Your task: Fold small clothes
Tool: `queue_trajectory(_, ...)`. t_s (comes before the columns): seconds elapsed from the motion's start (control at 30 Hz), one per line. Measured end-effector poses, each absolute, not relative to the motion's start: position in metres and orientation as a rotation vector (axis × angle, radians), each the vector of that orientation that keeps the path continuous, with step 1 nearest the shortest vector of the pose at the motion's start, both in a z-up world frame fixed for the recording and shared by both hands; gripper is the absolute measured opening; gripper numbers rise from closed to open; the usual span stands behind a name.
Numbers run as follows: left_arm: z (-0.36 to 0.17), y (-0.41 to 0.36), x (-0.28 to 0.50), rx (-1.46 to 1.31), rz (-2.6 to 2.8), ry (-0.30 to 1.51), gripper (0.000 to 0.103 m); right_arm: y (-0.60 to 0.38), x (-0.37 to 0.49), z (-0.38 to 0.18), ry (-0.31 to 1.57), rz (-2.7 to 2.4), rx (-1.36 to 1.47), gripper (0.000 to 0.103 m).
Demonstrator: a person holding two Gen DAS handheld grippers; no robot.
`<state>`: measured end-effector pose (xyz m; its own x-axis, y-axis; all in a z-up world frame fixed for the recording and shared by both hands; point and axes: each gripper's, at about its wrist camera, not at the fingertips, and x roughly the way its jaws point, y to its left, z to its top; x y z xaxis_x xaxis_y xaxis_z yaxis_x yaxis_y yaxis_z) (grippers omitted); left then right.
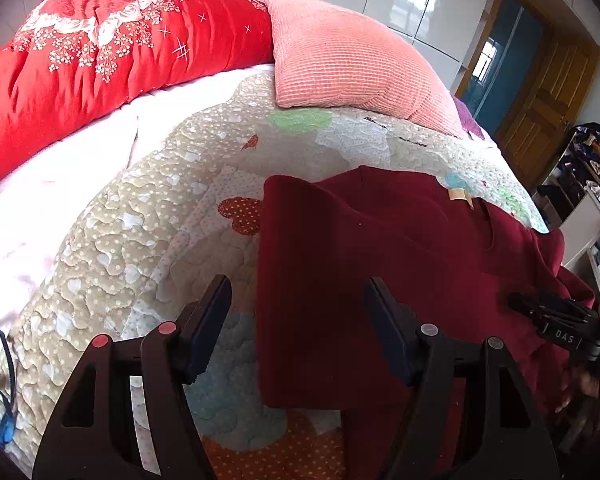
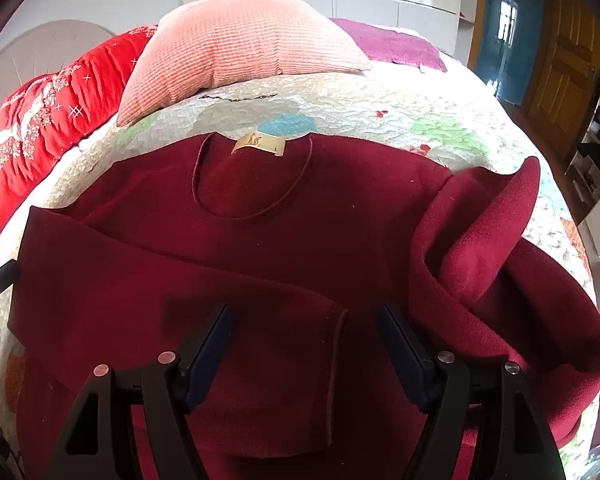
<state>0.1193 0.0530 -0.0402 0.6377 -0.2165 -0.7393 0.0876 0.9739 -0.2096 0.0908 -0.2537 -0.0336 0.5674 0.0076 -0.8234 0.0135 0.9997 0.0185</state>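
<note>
Both tongs gape, gripping nothing: left gripper (image 1: 298, 300) straddles the jumper's (image 2: 260, 240) left fold edge over bare quilt (image 1: 140, 216); right gripper (image 2: 304, 328) hangs above the sleeve cuff (image 2: 336, 344).

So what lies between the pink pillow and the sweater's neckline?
Only bare quilt separates the pink pillow from the sweater neckline, clearest in the right wrist view.
</note>
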Motion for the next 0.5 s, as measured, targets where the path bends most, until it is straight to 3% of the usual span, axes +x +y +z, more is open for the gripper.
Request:
queue_trajectory(0.03,-0.042,0.051,0.121,-0.156,-0.176,0.867,0.069,-0.253,0.09,-0.035,0.963,0.007,0.012,0.073)
queue_trajectory(0.1,-0.044,0.047,0.124,-0.154,-0.177,0.872,0.069,-0.25,0.091,-0.038,0.957,0.031,-0.011,0.053)
queue_trajectory(0.17,-0.043,0.047,0.128,-0.157,-0.174,0.87,0.069,-0.25,0.092,-0.034,0.94,0.024,-0.033,0.011)
queue_trajectory(0.2,-0.042,0.047,0.129,-0.159,-0.169,0.869,0.069,-0.251,0.091,-0.029,0.928,0.044,-0.029,0.004)
queue_trajectory(0.37,-0.028,0.046,0.138,-0.177,-0.161,0.838,0.069,-0.264,0.088,0.009,0.794,-0.027,-0.074,0.004)
queue_trajectory(0.5,-0.023,0.032,0.146,-0.165,-0.176,0.817,0.069,-0.282,0.106,0.003,0.845,-0.108,-0.03,0.004)
